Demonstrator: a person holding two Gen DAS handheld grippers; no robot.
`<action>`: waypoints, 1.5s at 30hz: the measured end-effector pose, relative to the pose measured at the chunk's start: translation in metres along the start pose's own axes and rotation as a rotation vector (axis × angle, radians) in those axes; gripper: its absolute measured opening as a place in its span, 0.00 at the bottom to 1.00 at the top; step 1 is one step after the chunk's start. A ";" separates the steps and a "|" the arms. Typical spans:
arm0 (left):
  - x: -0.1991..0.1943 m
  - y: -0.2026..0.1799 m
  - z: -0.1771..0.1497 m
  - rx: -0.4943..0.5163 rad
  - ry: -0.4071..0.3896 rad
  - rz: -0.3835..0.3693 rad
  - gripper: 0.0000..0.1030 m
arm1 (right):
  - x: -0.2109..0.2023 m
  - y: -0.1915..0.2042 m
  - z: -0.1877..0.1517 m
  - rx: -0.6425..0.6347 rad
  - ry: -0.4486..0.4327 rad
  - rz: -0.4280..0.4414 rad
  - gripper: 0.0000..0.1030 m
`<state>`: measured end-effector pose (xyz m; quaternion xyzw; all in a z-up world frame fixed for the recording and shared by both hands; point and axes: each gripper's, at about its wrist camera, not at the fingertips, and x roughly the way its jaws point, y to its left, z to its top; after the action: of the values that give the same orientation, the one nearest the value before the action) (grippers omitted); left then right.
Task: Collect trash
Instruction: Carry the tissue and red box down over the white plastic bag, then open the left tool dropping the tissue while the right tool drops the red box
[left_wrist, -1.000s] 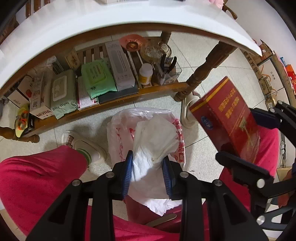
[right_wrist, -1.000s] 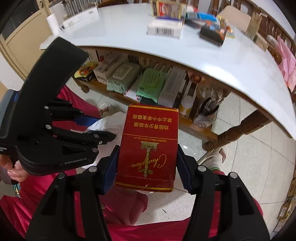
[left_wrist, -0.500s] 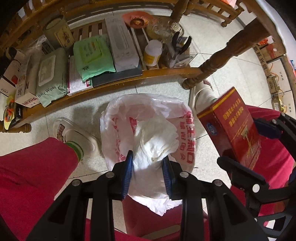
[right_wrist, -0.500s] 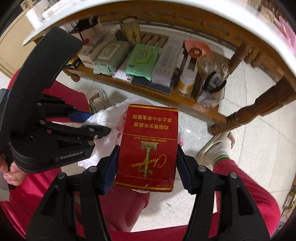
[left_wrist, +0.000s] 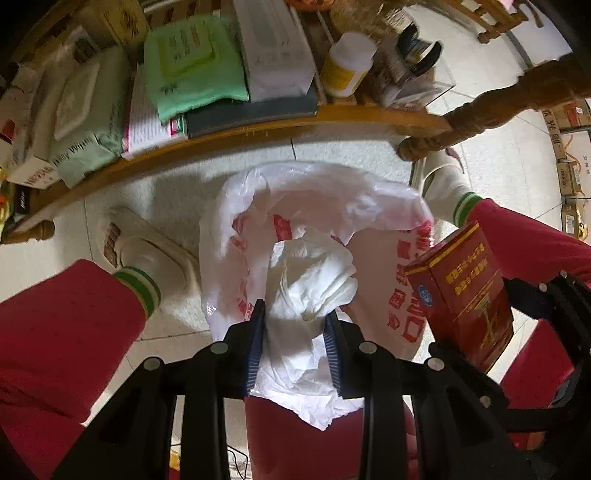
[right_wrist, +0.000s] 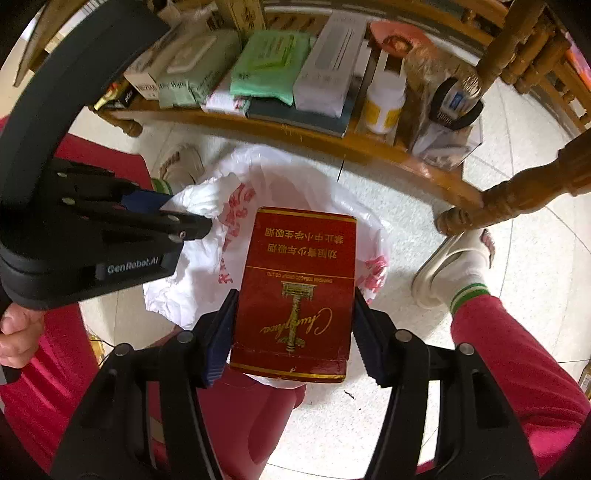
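1. Your left gripper (left_wrist: 294, 343) is clamped on the crumpled white tissue wad (left_wrist: 310, 295); blue pads press it from both sides, same grip as a second ago.
2. Your right gripper (right_wrist: 293, 332) is clamped on the red rectangular cardboard cigarette box with gold print (right_wrist: 295, 291); grip unchanged.
3. Both grippers have dropped: the white tabletop that crossed the top of both views a second ago is out of frame, and the wooden lower shelf (left_wrist: 258, 125) now fills 12 o'clock.
4. The white plastic bag with red print (left_wrist: 373, 206) sits open on the tiled floor between your feet, larger in frame than before.
5. In the left view the tissue hangs over the bag mouth at centre; the box is at 3 o'clock, over the bag's right edge.
6. In the right view the box covers the bag's centre; the left gripper is at 9 o'clock.
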<state>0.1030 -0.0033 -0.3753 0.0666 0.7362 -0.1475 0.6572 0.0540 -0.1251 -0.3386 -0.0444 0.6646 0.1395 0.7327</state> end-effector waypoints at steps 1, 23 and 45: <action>0.004 0.001 0.001 -0.005 0.010 0.000 0.29 | 0.007 0.000 0.001 0.003 0.013 0.004 0.56; 0.058 0.006 0.017 -0.022 0.141 0.017 0.30 | 0.068 -0.004 0.005 0.034 0.144 0.058 0.56; 0.062 0.005 0.017 -0.007 0.157 0.045 0.68 | 0.072 -0.002 0.008 0.051 0.152 0.061 0.67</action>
<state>0.1130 -0.0103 -0.4390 0.0923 0.7844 -0.1243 0.6006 0.0680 -0.1140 -0.4084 -0.0159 0.7227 0.1411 0.6765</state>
